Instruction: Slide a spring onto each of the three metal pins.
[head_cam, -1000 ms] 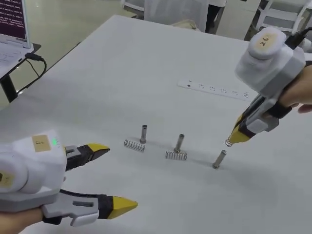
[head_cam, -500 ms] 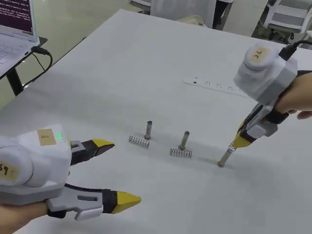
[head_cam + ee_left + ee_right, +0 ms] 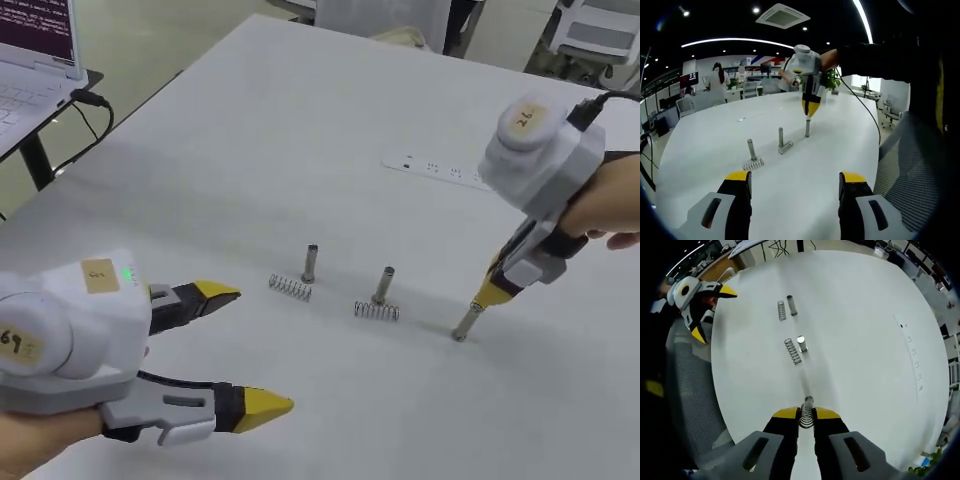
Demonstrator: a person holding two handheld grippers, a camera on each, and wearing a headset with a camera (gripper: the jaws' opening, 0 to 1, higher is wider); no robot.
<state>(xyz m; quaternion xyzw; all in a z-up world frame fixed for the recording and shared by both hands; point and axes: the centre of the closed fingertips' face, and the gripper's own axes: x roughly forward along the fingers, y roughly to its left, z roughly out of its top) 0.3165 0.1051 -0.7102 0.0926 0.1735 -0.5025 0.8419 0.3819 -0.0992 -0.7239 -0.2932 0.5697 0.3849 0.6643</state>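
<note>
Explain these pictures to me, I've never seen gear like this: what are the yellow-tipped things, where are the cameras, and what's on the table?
No robot: a person holds tongs in each hand. The wide picture comes from a camera on their head; the two round ones come from cameras riding on the tongs. The left tongs are open, holding nothing. The right tongs are shut on a spring, at the top of the right pin. On the table stand the middle pin, with a loose spring lying beside it, and the left pin, with another spring. A power strip lies further back.
</note>
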